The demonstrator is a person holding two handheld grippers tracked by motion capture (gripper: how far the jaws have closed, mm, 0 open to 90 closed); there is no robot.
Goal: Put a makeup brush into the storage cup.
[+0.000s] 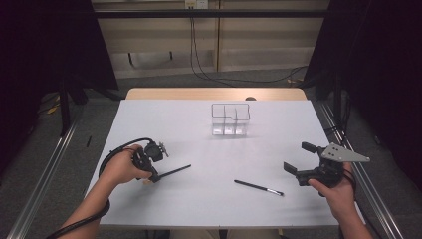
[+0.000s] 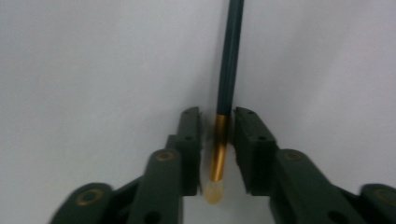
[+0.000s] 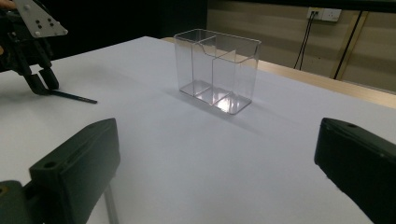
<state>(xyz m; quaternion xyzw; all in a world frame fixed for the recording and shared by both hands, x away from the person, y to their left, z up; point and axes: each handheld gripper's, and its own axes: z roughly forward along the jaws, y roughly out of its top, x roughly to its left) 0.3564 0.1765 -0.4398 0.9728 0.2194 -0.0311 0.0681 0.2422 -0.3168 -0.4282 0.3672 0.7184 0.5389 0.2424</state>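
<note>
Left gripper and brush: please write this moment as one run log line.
left gripper: jaws around brush gold ferrule, brush on table | right gripper: open, empty | second brush: lying free

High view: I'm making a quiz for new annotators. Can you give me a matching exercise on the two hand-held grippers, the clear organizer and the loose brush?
Things:
1. left hand-held gripper
2. right hand-held gripper
3. clear organizer
4. loose brush

States:
A. jaws wide apart, nothing between them
B. lies flat, nothing touching it
C. jaws on either side of the gold ferrule of another brush
D. stands upright, compartments empty

Pairs: 1-C, 2-A, 3-D, 4-B
</note>
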